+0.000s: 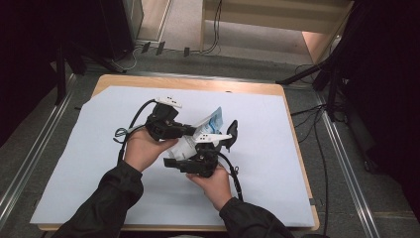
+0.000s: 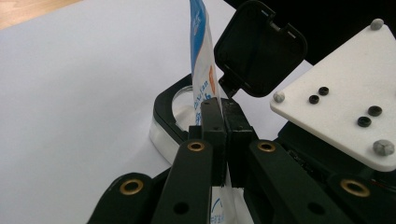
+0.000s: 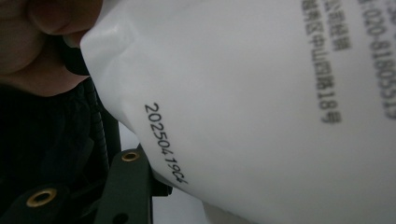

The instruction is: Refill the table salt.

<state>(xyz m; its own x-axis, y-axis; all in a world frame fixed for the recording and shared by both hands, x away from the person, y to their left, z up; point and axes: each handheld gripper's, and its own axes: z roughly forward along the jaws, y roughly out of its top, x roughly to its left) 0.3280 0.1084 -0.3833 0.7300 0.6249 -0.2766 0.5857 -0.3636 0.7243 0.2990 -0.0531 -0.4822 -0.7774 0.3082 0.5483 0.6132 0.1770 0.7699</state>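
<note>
Two grippers share one white packet

Two hands hold two black grippers over the middle of a table [image 1: 292, 119] that has a big pale sheet [image 1: 99, 163] on it. Between them is a white packet [image 1: 210, 124] with blue print at its top. It is up in the air, just above the sheet.

The left gripper [image 2: 222, 135] has its two jaws squeezed tight together on the thin edge of the packet. In the left gripper view the packet stands up like a flag between the jaws, with blue and orange marks on it. The left hand [image 1: 143, 148] is wrapped around this gripper.

Behind the packet sits a small clear box [image 2: 166, 116] with a black rim. Its black lid [image 2: 259, 51] is flipped up and open. The box seems to rest on the pale sheet, just beside the packet.

The right gripper [image 1: 200, 161] is very close to the packet. In the right gripper view the white packet is right up against the camera, with a row of black numbers printed on it. One black jaw shows at the bottom, touching the packet's side. The other jaw is hidden behind the packet, so I cannot tell if this gripper is pinching it. The right hand [image 1: 215, 186] holds this gripper from below.
</note>
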